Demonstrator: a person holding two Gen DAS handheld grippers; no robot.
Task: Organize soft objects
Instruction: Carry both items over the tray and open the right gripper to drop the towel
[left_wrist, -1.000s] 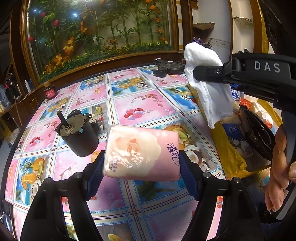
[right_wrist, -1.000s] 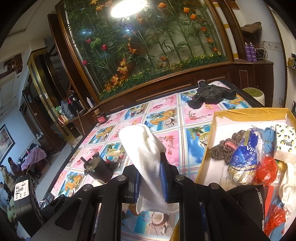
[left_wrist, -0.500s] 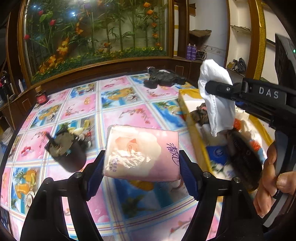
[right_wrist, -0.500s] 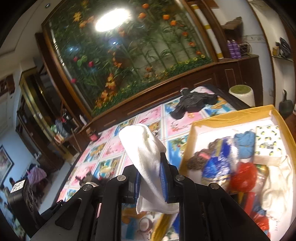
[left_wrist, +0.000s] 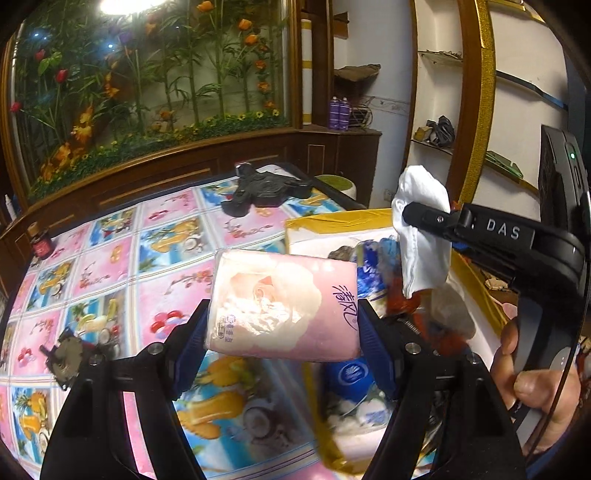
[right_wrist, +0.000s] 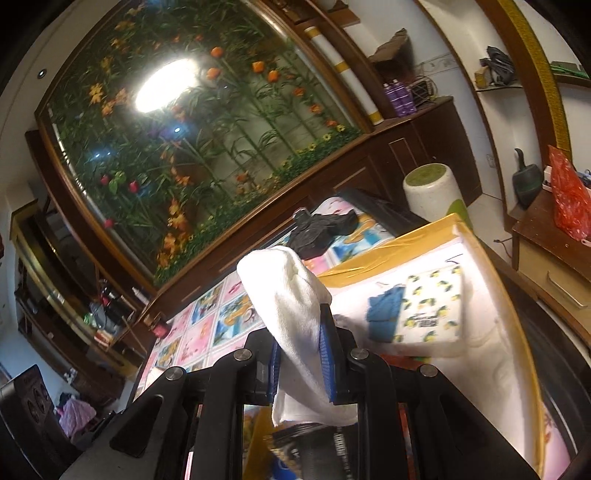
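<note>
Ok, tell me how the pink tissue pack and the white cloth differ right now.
The pink tissue pack is a firm printed block, held crosswise at its ends with the left gripper spread wide. The white cloth is plain and limp, pinched in the nearly closed right gripper, its ends bunching above and drooping below. Both are held in the air near the yellow box.

Bench (left_wrist: 110, 258) under glossy pink-and-blue fruit-print cloth. Small dark metal motor (left_wrist: 68, 360) near its left edge. Black plastic device (left_wrist: 262, 190) at far end. Two purple spray cans (left_wrist: 339, 112) on wooden cabinet behind.
</note>
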